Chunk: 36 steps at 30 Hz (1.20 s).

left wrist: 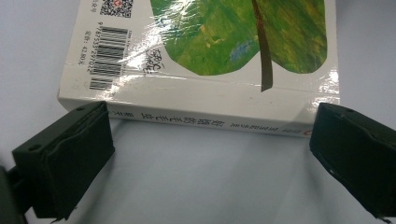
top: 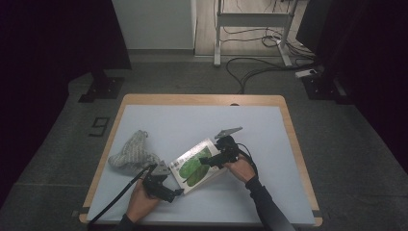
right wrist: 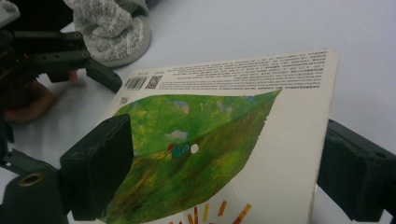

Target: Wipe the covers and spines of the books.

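A book (top: 196, 166) with a big green leaf on its cover lies on the white desk (top: 250, 130), near the front edge, between the two hands. The right gripper (right wrist: 224, 172) has one finger above the cover and one below the book's edge, so it looks to be pinching the book, and that side seems lifted a little. The left gripper (left wrist: 210, 154) sits just before the book's spine with its fingers (left wrist: 74, 158) spread wide, touching nothing. To do this well, the left fingers should slide closer and close on the spine softly, so both hands hold the book flat. A fluffy grey sock (top: 133, 151) lies to the left; keep clear of it.
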{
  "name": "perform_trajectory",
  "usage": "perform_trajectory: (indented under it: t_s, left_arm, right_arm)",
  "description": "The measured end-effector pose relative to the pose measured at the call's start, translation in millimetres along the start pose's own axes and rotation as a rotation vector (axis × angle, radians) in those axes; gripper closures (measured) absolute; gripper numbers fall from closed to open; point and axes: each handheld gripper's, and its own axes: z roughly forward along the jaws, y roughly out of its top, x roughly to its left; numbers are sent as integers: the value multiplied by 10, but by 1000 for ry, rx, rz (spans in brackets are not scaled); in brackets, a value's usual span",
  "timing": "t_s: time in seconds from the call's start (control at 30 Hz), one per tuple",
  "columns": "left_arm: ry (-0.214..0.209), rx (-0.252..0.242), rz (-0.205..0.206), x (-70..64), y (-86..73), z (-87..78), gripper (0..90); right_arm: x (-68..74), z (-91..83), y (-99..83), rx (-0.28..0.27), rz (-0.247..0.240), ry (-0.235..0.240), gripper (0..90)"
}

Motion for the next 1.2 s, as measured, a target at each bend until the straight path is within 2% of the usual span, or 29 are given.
perform_trajectory:
  t_s: [0.07,0.23,0.33,0.4,0.5,0.6,0.7,0.77,0.8,0.93,1.2]
  left_arm:
    - [0,0,0,0,0,0,0]
    - [1,2,1,-1,1,0,0]
    - [0,6,-4,-2,0,4,0]
    - [2,9,0,-6,-1,2,0]
    - [0,10,0,-6,-1,1,0]
    - [1,9,1,-7,-1,0,0]
    - [1,13,5,-2,0,-3,0]
    - [-1,13,3,0,-1,-4,0]
    - [-1,13,4,-1,0,-4,0]
    - [1,18,7,-3,0,-13,8]
    - [-23,22,-18,15,15,-55,15]
  right_arm:
    - [0,-4,19,9,-10,1,106]
    - [-2,-2,67,78,-66,-8,122]
    - [-29,11,87,109,-45,9,121]
    - [-37,17,94,133,-49,24,122]
    - [-16,20,105,164,-65,4,190]
    - [19,13,113,193,-95,7,257]
    - [38,-27,129,192,-107,16,318]
    - [43,-57,135,195,-104,53,382]
    - [52,-65,134,197,-109,67,384]
    - [106,-84,116,208,-148,61,400]
    - [117,-155,57,215,-160,71,433]
